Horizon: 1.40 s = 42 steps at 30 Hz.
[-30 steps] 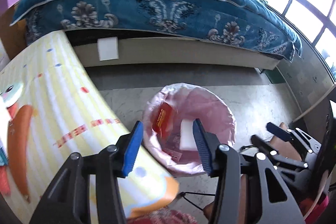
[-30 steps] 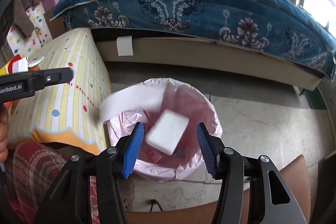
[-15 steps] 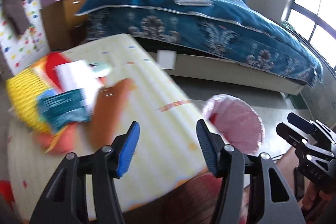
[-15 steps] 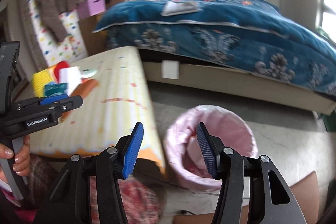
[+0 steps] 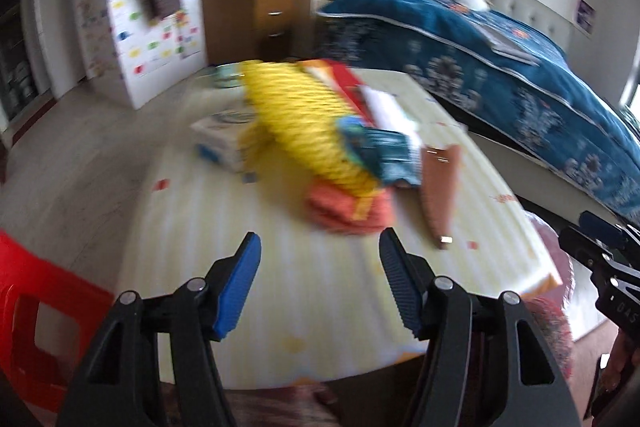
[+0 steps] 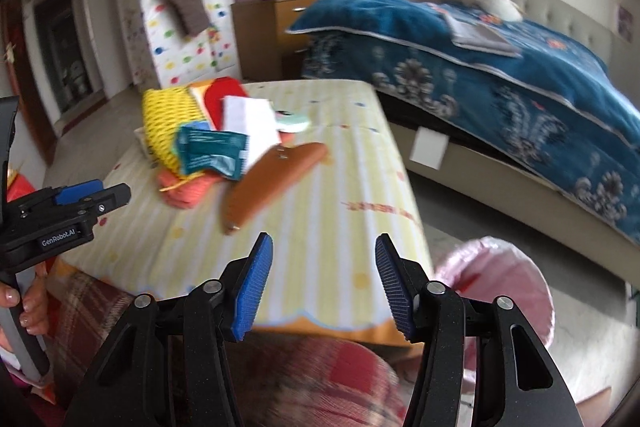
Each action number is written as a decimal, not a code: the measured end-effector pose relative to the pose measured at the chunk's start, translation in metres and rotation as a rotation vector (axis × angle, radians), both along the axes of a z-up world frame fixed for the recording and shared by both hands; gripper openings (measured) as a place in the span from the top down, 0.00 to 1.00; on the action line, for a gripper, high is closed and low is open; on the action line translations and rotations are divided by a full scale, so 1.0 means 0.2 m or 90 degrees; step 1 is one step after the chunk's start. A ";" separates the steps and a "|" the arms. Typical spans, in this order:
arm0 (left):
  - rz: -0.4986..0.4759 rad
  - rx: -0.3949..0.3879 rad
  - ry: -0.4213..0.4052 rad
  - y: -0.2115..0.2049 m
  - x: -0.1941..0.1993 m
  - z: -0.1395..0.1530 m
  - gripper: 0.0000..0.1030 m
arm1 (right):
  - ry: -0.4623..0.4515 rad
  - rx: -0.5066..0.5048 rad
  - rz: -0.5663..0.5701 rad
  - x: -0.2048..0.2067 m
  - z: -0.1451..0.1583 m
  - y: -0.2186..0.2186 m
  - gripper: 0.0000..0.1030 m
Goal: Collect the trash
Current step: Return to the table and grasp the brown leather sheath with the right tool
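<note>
Trash pile (image 6: 208,143) lies on the table (image 6: 340,195) well beyond both opening, empty tools (image 6: 324,283) (image 5: 320,285)

litter pile (image 6: 216,147) – on tablecloth (image 6: 340,187)

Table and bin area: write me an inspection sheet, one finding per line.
Surface: table under a yellow striped cloth.
Job's things: heap with yellow net, teal packet, white paper, orange cloth; pink-lined bin on the floor beside the table.
Clutter: brown case, white box.
Grippers: left gripper and right gripper opening, nothing between the jaws.
Cables: nothing seen.
Surroundings: bed, wooden drawers, red stool.
</note>
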<state>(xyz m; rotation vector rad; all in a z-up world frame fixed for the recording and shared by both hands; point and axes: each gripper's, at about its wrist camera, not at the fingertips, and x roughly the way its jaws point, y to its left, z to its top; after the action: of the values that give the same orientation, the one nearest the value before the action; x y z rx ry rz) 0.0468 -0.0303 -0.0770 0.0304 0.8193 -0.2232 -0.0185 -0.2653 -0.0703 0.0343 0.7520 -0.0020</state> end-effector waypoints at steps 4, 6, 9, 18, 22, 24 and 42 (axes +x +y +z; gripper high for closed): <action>0.053 0.031 -0.021 0.12 0.06 0.01 0.36 | 0.011 -0.002 0.016 0.12 -0.02 0.11 0.35; 0.073 0.038 -0.028 0.18 0.09 0.01 0.34 | 0.017 -0.001 0.017 0.16 -0.03 0.14 0.34; 0.093 0.034 -0.030 0.24 0.15 0.02 0.31 | 0.033 0.003 0.015 0.26 -0.06 0.19 0.34; 0.097 0.043 -0.019 0.23 0.32 -0.04 0.29 | 0.073 0.005 0.009 0.48 -0.19 0.25 0.32; 0.094 0.045 -0.018 0.21 0.35 -0.05 0.29 | 0.083 -0.004 0.002 0.55 -0.24 0.27 0.28; 0.093 0.045 -0.017 0.20 0.35 -0.05 0.29 | 0.091 -0.009 -0.003 0.60 -0.27 0.29 0.27; 0.018 0.039 -0.015 0.02 0.22 -0.02 0.28 | 0.093 0.014 -0.006 0.40 -0.25 0.13 0.59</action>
<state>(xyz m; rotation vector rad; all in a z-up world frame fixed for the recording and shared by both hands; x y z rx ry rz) 0.0914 -0.0258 -0.0802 0.0798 0.8029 -0.1712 0.0622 -0.2393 -0.1207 0.0594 0.8976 -0.0049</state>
